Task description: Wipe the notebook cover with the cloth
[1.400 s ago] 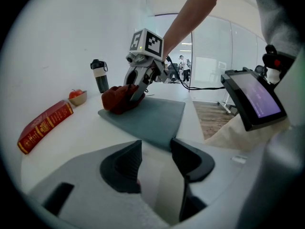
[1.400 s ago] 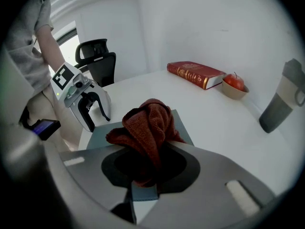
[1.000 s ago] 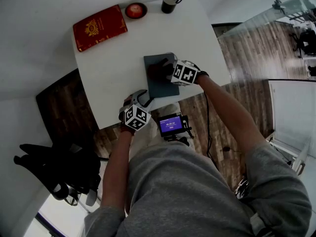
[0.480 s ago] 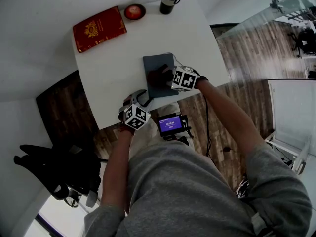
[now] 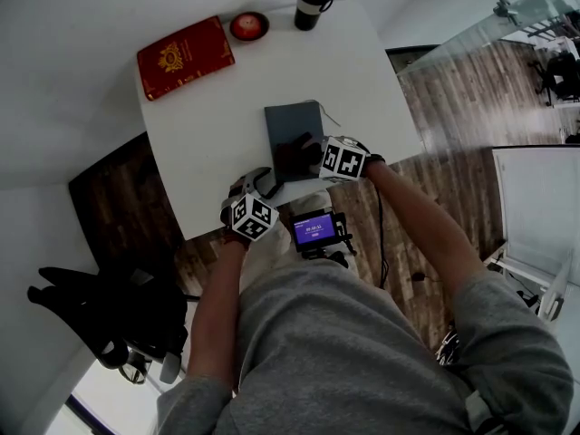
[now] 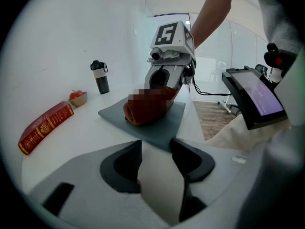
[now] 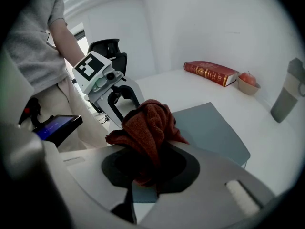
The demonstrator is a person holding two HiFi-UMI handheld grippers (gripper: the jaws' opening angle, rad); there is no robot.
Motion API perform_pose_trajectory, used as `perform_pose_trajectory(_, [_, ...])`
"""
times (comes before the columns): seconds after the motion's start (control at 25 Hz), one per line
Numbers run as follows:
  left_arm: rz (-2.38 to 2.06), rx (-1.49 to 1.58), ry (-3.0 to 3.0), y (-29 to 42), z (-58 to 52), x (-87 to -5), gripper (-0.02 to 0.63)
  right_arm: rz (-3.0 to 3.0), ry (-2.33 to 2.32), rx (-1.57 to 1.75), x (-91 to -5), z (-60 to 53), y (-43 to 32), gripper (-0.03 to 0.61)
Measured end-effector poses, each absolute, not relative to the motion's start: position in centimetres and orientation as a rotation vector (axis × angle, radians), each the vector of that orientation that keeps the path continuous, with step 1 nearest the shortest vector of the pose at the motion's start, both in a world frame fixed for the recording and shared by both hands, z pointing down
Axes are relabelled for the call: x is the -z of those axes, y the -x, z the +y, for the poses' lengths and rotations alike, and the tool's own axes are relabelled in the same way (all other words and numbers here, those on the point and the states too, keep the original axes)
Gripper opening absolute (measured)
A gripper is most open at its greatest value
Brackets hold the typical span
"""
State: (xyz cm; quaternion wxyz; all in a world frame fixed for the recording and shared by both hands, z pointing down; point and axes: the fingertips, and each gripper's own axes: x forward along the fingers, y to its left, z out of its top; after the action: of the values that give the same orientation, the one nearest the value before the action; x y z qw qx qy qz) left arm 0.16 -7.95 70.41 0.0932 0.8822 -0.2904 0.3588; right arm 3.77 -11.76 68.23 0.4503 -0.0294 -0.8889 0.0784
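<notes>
A grey notebook [image 5: 292, 123] lies flat near the front edge of the white table [image 5: 208, 125]. My right gripper [image 5: 306, 158] is shut on a bunched red-brown cloth [image 5: 292, 155], which rests on the near half of the cover. In the right gripper view the cloth [image 7: 147, 128] fills the jaws of that gripper [image 7: 150, 163], with the notebook [image 7: 214, 130] beyond. My left gripper [image 5: 257, 182] hovers at the table's front edge, left of the notebook. In its own view the left gripper [image 6: 155, 161] is open and holds nothing, facing the notebook [image 6: 164, 125] and cloth [image 6: 145, 109].
A red hardback book [image 5: 186, 57] lies at the far left corner. A small bowl holding a red fruit [image 5: 248, 25] and a black-and-white cup [image 5: 311, 0] stand at the far edge. A device with a lit screen [image 5: 315, 229] hangs just in front of the table.
My right gripper has dragged the cloth along the cover toward the notebook's near end. The left gripper has stayed where it was.
</notes>
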Motion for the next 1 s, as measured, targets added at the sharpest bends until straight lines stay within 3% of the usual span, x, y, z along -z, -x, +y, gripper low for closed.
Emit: perform_pose_trajectory(1.0, [-0.857, -1.069, -2.632, -0.2, -7.9, -70.5, 0.206, -2.357, -0.011, -0.383, -65.8, -8.7, -3.8, 0.094])
